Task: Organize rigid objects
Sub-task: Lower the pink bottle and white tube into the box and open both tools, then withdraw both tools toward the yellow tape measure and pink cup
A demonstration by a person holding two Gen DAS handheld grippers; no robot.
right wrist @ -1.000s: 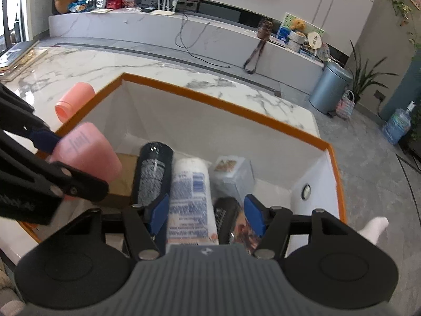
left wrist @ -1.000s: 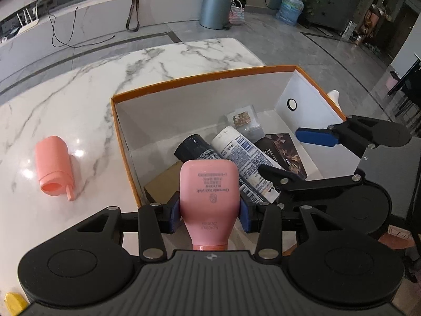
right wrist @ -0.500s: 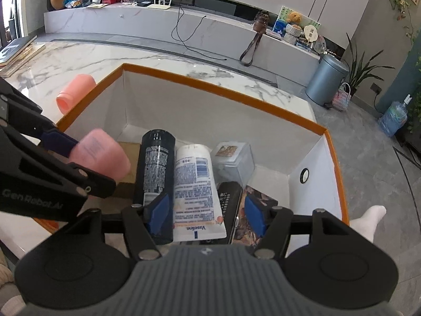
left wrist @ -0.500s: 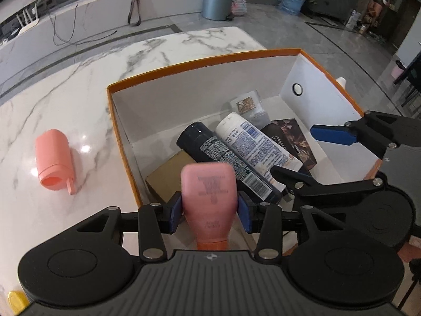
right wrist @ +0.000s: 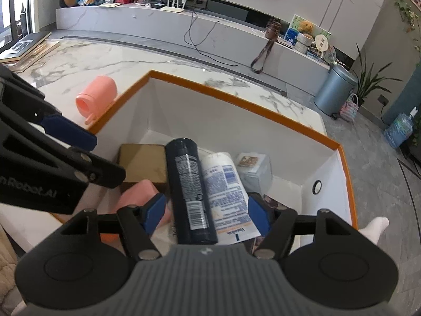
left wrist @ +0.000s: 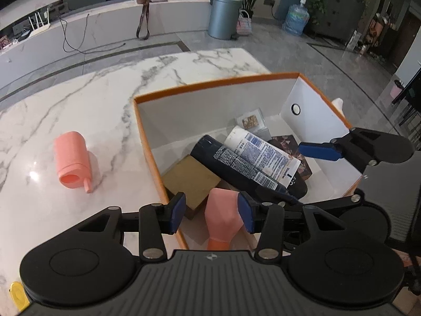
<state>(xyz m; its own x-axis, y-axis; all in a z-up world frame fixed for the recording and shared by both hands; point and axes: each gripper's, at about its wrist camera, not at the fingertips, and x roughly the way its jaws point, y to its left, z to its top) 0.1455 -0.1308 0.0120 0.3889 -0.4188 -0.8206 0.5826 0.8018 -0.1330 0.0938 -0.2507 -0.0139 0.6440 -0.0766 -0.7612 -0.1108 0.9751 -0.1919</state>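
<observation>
An orange-rimmed white box (left wrist: 210, 85) (right wrist: 236, 97) stands on the marble table. In it lie a dark spray can (left wrist: 231, 163) (right wrist: 189, 184), a white tube (left wrist: 263, 152) (right wrist: 226, 184), a brown carton (left wrist: 192, 179) and a small clear case (left wrist: 252, 121). A pink bottle (left wrist: 223, 216) (right wrist: 139, 194) rests in the box's near corner, below my open left gripper (left wrist: 212, 212); the left pad stands clear of it. My right gripper (right wrist: 208, 208) hovers over the can and tube, its jaws opening with nothing gripped between them. A pink cup (left wrist: 72, 155) (right wrist: 97, 92) lies on its side outside the box.
A dark patterned pack (left wrist: 286, 142) lies by the box's right wall. A yellow item (left wrist: 17, 295) sits at the table's near left. Books (right wrist: 26, 47) are stacked at the far left. A person's socked foot (right wrist: 376, 226) shows past the box.
The left jaws have spread and the pink bottle has dropped out of them into the box. The left gripper has drawn back. The right jaws have widened a little.
</observation>
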